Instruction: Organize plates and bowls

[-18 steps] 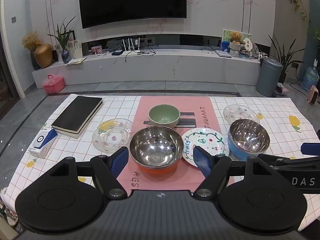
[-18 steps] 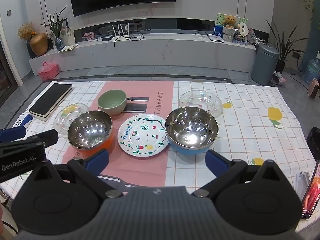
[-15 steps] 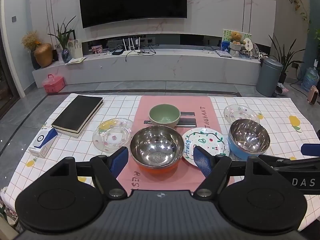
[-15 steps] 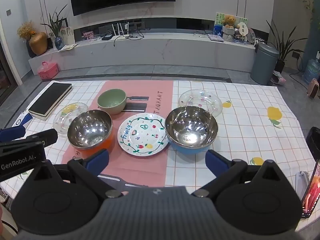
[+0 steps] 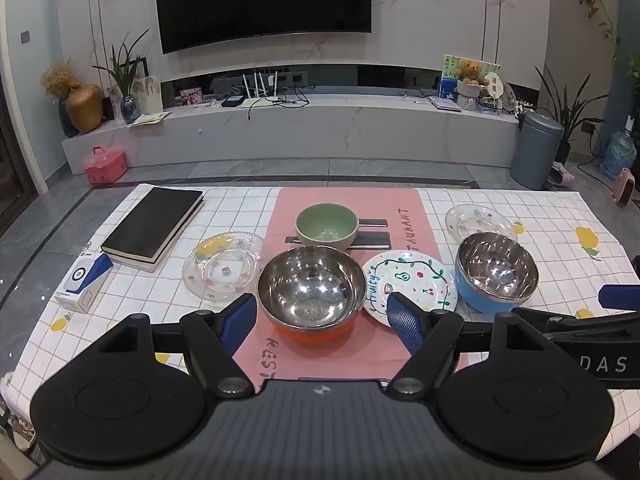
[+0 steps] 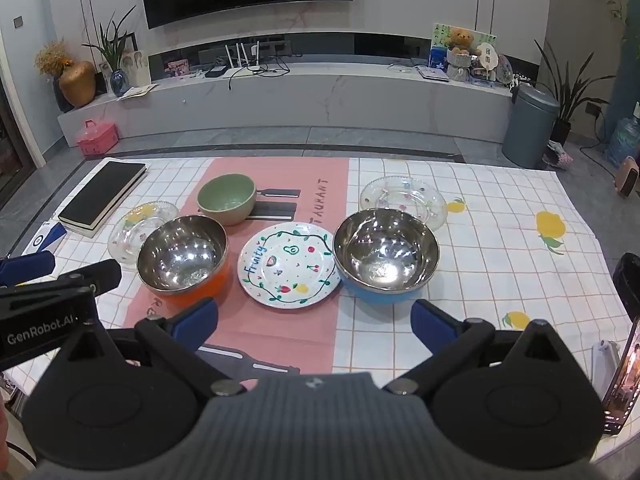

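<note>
On the table stand a steel bowl with an orange shell (image 5: 310,290) (image 6: 184,258), a steel bowl with a blue shell (image 5: 496,270) (image 6: 386,254), a green bowl (image 5: 327,225) (image 6: 227,197), a white "Fruity" plate (image 5: 412,280) (image 6: 289,264) and two clear glass plates (image 5: 222,270) (image 5: 478,218) (image 6: 402,198) (image 6: 138,224). My left gripper (image 5: 322,326) is open and empty, its fingers either side of the orange bowl's near rim. My right gripper (image 6: 314,324) is open and empty, in front of the plate and blue bowl.
A black book (image 5: 154,222) and a small blue-white box (image 5: 82,280) lie at the table's left. A pink runner (image 5: 344,208) runs down the middle of the checked cloth. A phone (image 6: 624,376) sits at the right edge.
</note>
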Tool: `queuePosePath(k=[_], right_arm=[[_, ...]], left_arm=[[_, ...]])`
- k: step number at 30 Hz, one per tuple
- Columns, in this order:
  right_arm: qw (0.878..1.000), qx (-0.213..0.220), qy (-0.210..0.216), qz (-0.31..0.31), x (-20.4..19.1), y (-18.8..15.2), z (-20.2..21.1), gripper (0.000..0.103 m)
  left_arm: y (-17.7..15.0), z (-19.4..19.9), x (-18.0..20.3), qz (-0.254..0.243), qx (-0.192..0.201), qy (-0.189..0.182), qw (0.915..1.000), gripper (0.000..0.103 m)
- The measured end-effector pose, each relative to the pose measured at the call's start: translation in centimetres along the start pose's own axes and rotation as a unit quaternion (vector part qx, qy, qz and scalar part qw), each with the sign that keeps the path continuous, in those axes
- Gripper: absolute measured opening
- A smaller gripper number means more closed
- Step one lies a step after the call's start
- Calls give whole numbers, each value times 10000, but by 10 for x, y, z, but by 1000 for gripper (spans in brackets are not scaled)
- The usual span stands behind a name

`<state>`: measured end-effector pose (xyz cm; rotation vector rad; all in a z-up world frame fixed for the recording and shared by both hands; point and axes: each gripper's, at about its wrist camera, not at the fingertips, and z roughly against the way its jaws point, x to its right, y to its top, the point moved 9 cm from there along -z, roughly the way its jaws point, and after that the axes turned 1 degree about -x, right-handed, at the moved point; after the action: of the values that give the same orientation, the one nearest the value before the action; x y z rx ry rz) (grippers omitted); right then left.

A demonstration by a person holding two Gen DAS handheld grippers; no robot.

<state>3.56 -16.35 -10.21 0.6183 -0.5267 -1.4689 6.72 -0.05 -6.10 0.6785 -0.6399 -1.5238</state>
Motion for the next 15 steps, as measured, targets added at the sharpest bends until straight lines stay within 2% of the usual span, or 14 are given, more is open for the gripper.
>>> queuePosePath(k=[15], right_arm=[[10000, -56, -26, -1, -1, 0, -2, 100]], left_arm=[[-2, -2, -2, 13, -47, -25, 10000, 87]])
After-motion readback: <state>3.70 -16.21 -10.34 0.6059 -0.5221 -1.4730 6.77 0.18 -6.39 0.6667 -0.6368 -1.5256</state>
